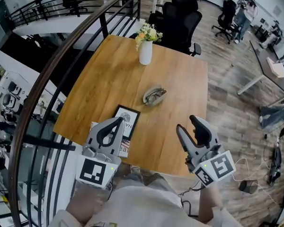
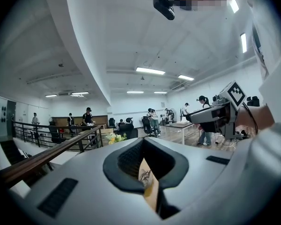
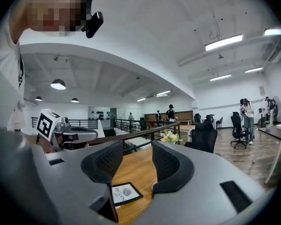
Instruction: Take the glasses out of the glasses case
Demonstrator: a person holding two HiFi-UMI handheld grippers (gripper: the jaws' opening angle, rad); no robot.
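Note:
An open grey glasses case lies near the middle of the wooden table, with the glasses resting in it. Both grippers hover at the near edge, well short of the case. My left gripper is at the near left, jaws closed together and empty. In the left gripper view its pads meet, leaving only a thin slit onto the table. My right gripper is at the near right, open, with bare tabletop showing between its fingers. The case does not appear in the right gripper view.
A white vase of flowers stands at the far side of the table. A black-framed card and a magazine lie beside the left gripper. Black office chairs stand beyond the far edge; a railing runs along the left.

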